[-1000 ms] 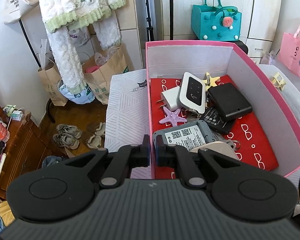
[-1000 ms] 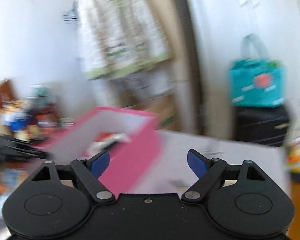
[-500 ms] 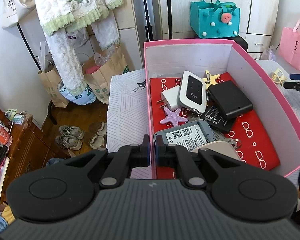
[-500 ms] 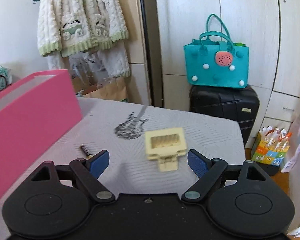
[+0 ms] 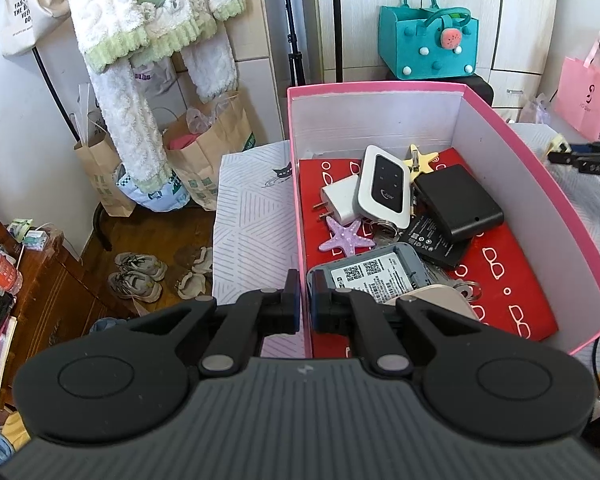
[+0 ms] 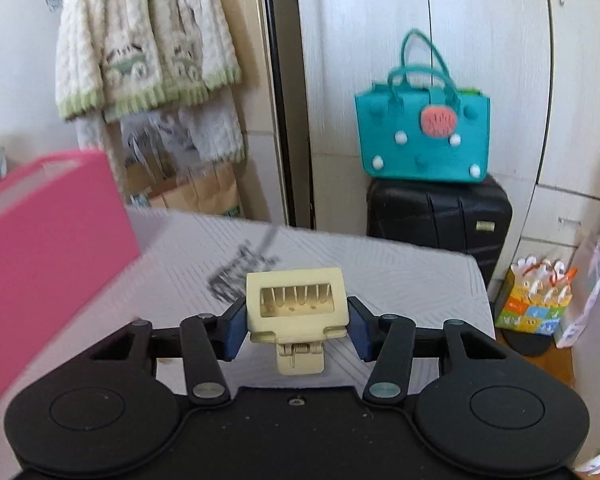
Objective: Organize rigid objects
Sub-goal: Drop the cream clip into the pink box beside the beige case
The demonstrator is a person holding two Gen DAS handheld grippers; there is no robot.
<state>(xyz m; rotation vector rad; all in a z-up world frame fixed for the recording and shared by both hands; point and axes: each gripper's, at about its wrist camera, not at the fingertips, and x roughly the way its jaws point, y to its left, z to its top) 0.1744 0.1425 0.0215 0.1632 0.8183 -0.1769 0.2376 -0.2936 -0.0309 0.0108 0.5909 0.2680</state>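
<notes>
Blue-padded fingers (image 6: 236,326) of the right gripper (image 6: 296,324) are seen closing on a cream hair claw clip (image 6: 296,306), which is set between them with a pad against each of its sides, its toothed window facing the camera and its spring hinge hanging below. The clip is seen just above the grey patterned surface (image 6: 400,268), beside the outer wall of the pink box (image 6: 52,240), which is blurred at the left of the right wrist view. Behind it a teal felt bag (image 6: 422,140) is seen resting on a black suitcase (image 6: 438,212) against pale cupboard doors.

In the left wrist view the left gripper (image 5: 305,304) is shown narrowed down onto the near wall of the pink box, one finger outside it and one inside. Within the box, on a red lining printed with white spectacles, a white pocket router (image 5: 385,186), a white plug adapter (image 5: 338,202), a purple starfish (image 5: 346,236), a yellow starfish (image 5: 420,160), a black case (image 5: 458,202) and a grey labelled device (image 5: 374,270) are seen lying close together, several touching or overlapping. At the right edge of that view the right gripper is glimpsed beyond the box's far wall
</notes>
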